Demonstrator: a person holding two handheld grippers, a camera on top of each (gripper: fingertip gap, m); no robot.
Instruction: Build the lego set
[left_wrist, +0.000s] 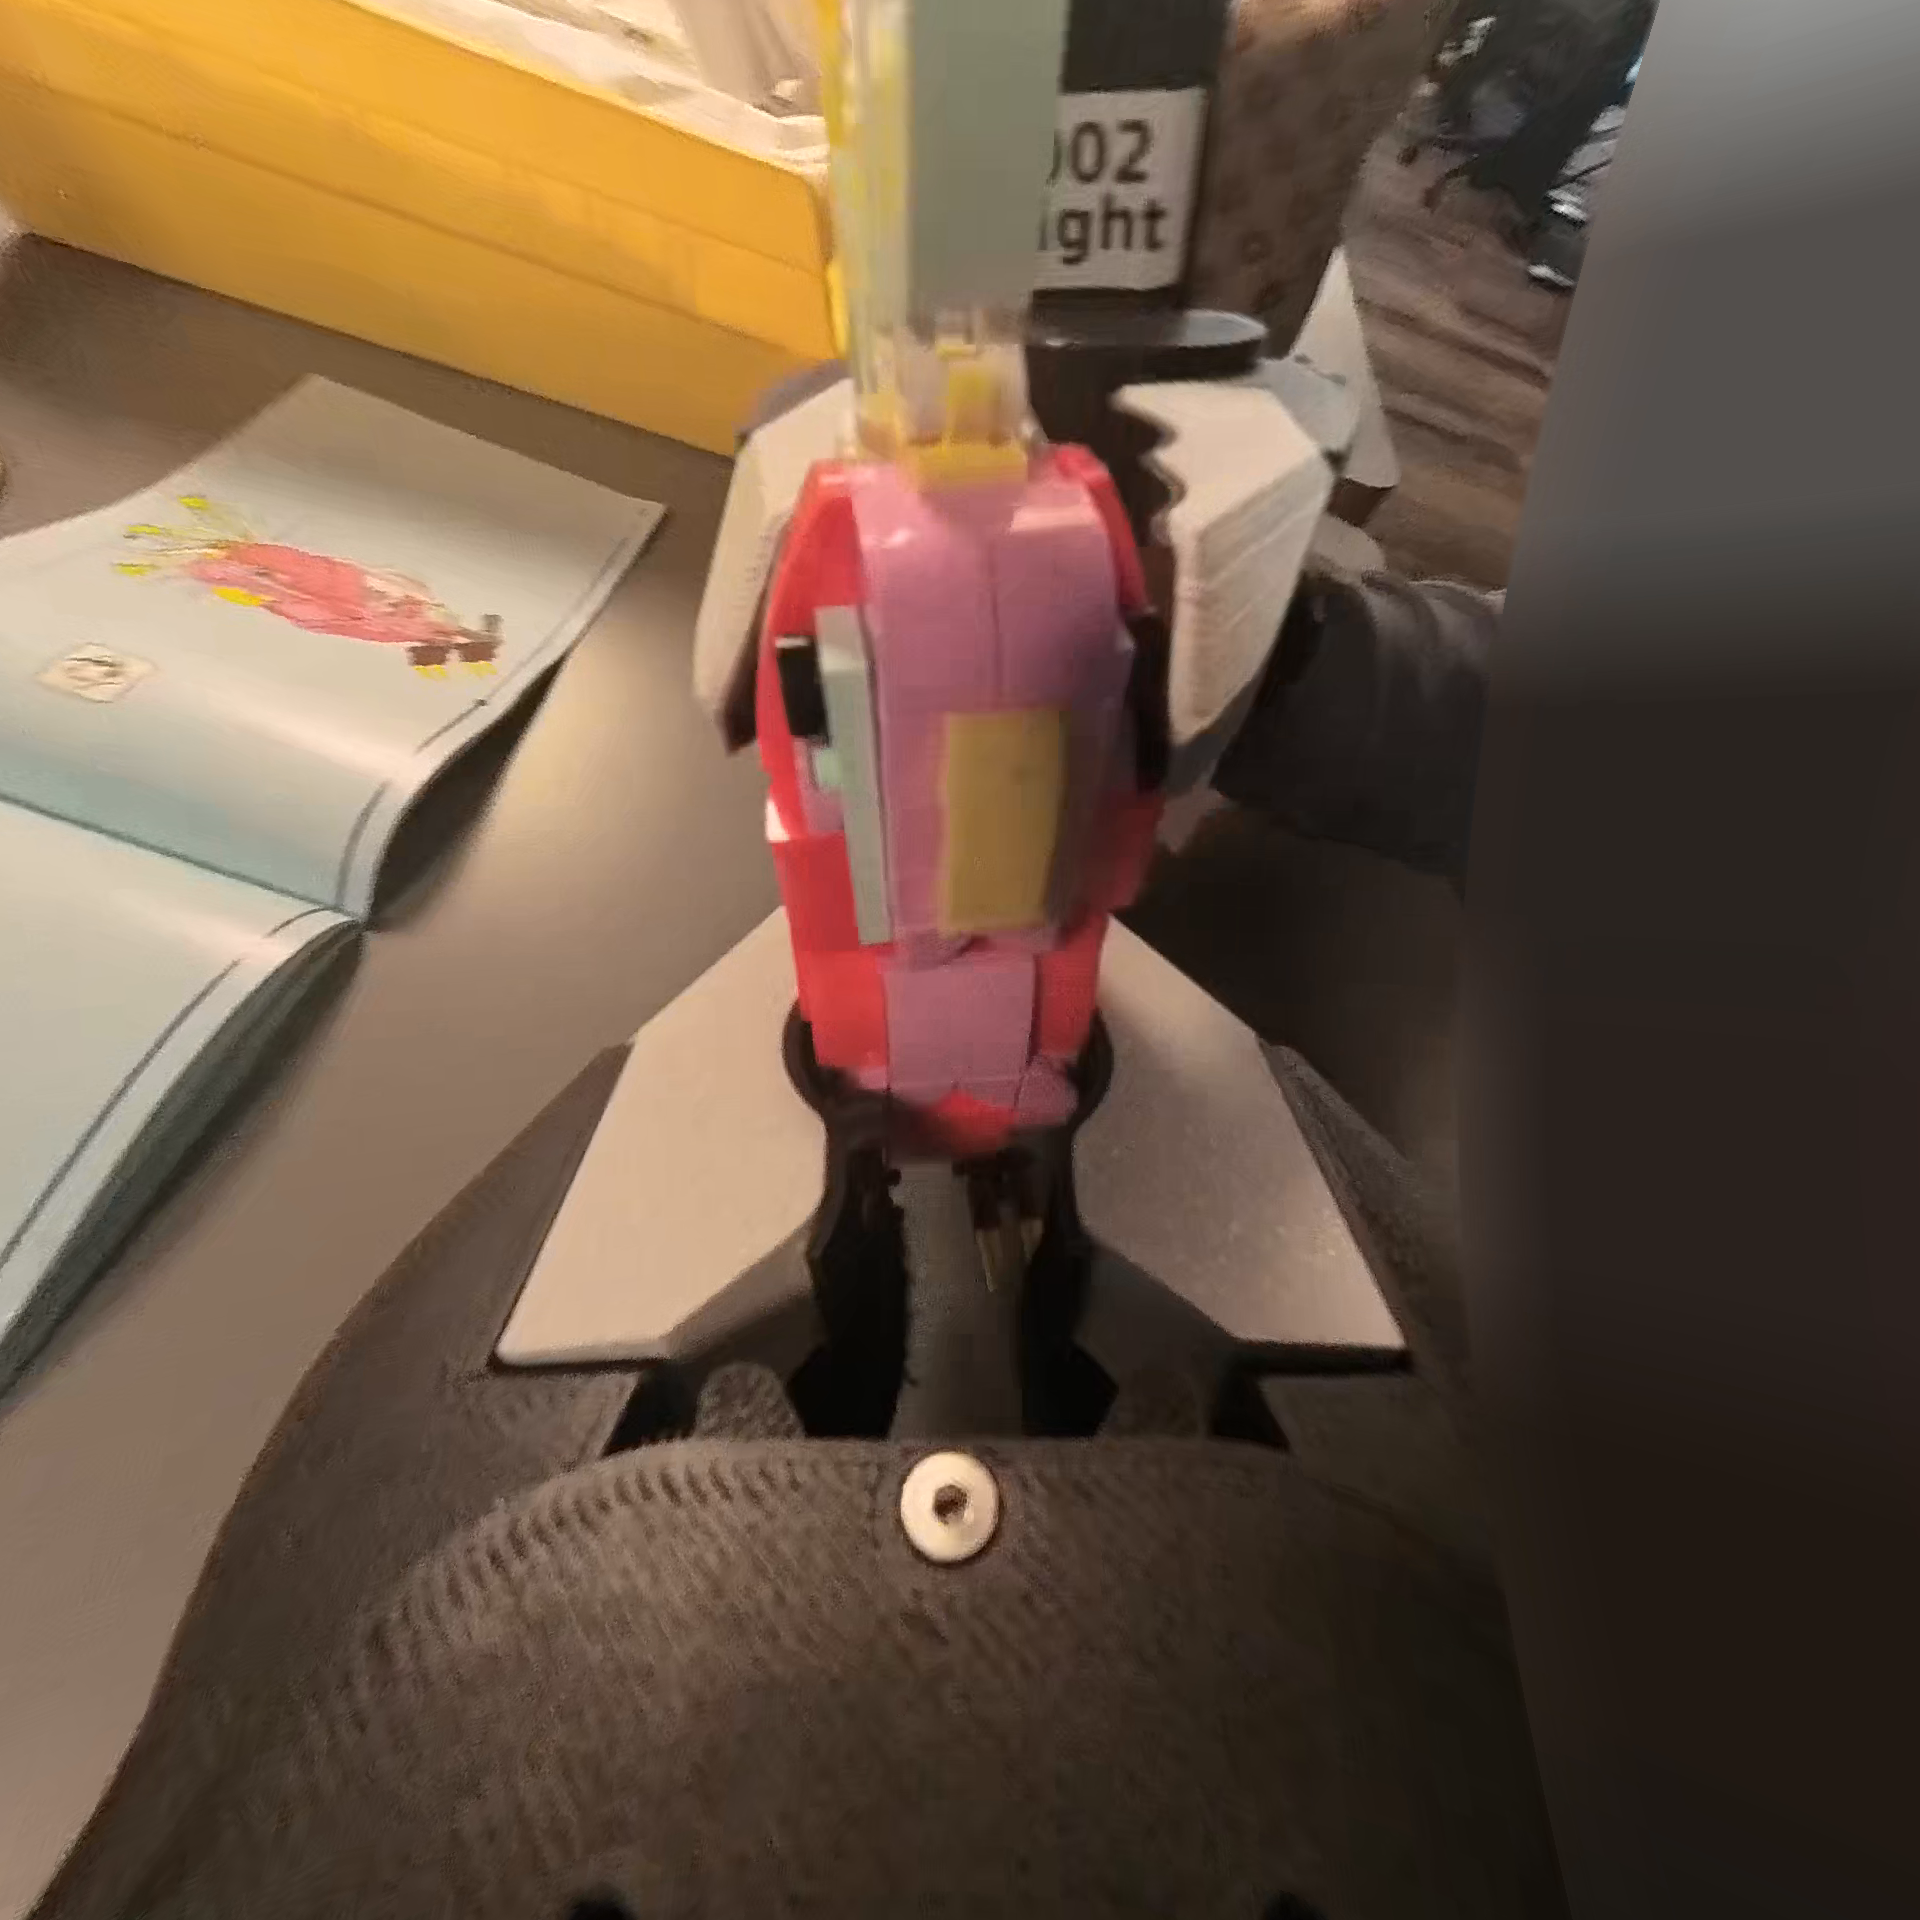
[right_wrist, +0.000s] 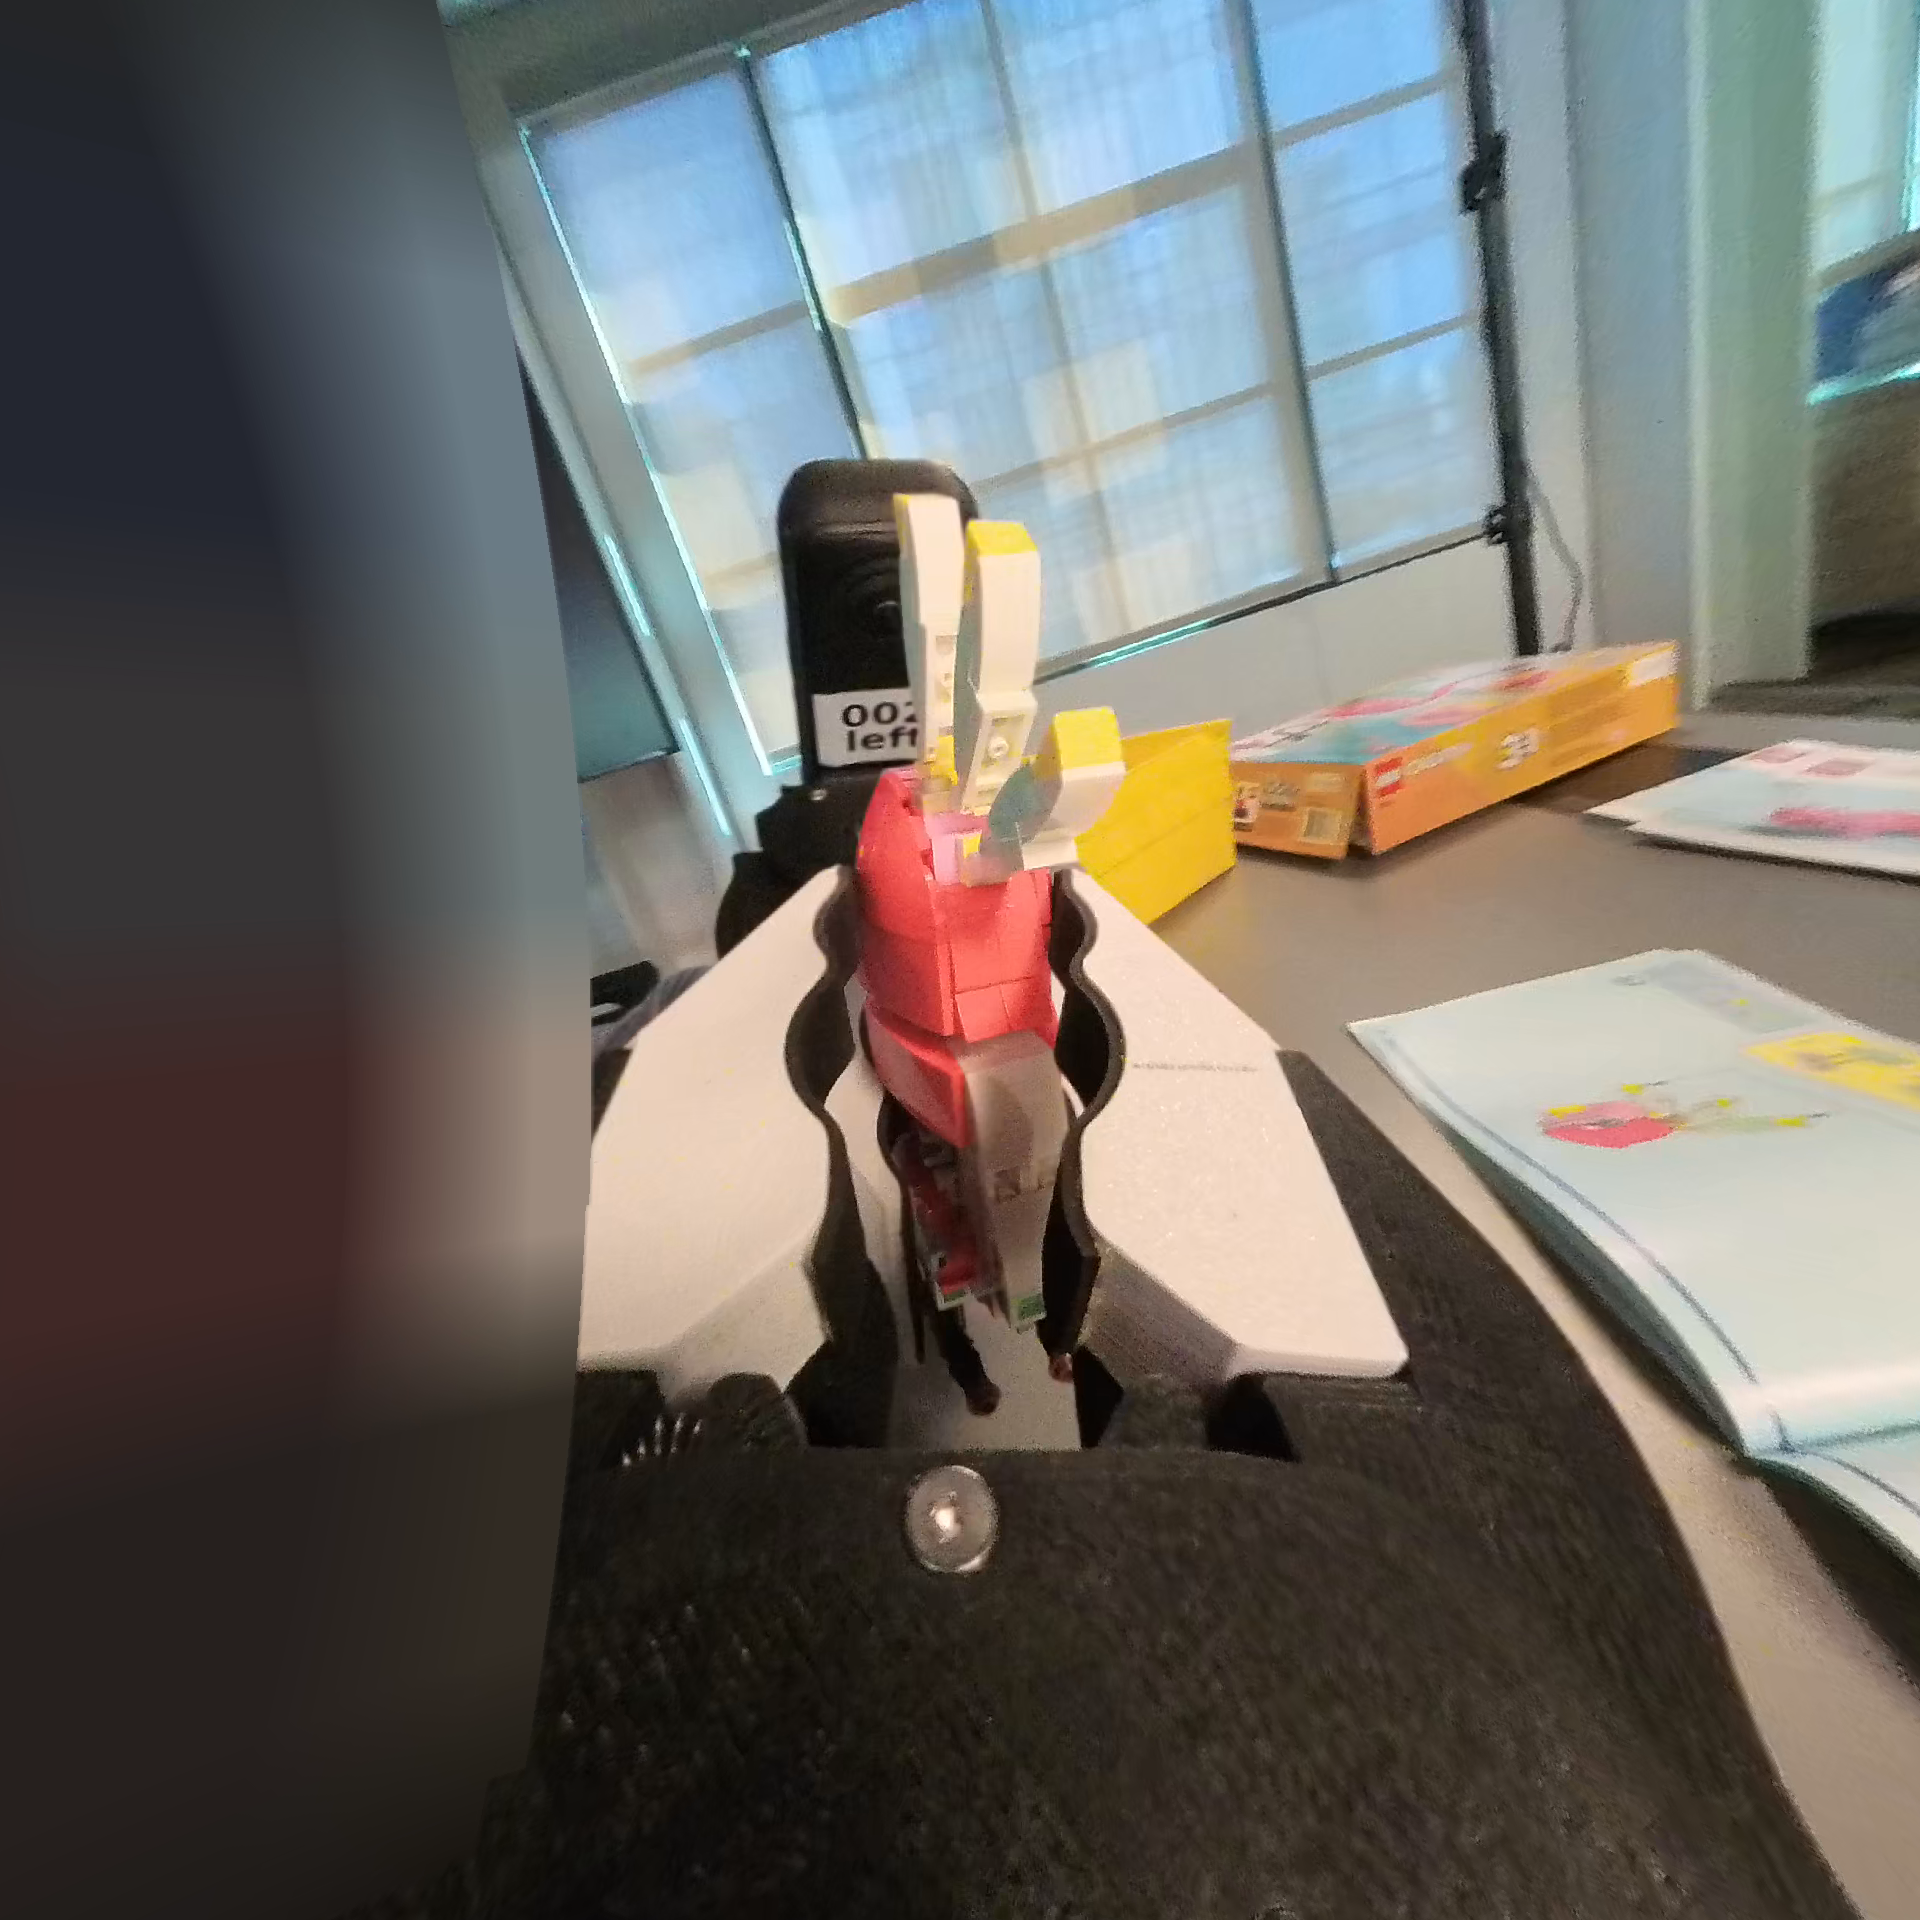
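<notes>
Both hand-held grippers are closed on the same brick-built model (left_wrist: 940, 790), a red and pink body w/ a yellow panel, pale grey-green strip and white/yellow/pale-green plumes at one end. The model is up off the bench (left_wrist: 582, 831), held between the two tools.

Left hand-held gripper (left_wrist: 945, 1049): narrow, its white fingers (left_wrist: 686, 1122) clamp the model's lower end, which sits in the dark rounded notch betw. them. Pads look pressed on both sides, though the view is blurred.

Right hand-held gripper (right_wrist: 956, 997): narrow too, wavy dark pad edges hug the red body (right_wrist: 951, 935) from either side; the plumes (right_wrist: 987, 665) stick up past the fingertips (right_wrist: 748, 997). In the left wrist view it comes in from the far side & grips the model's upper part.

Round about: open pale-blue instruction booklet (left_wrist: 208, 727) on the bench left of the model, yellow box (left_wrist: 416, 177) behind it. Right wrist view shows the booklet (right_wrist: 1662, 1174) at right, an orange-yellow toy box (right_wrist: 1455, 748) lying flat farther back, more pale sheets (right_wrist: 1787, 810) near it, big windows (right_wrist: 1039, 364) behind.
</notes>
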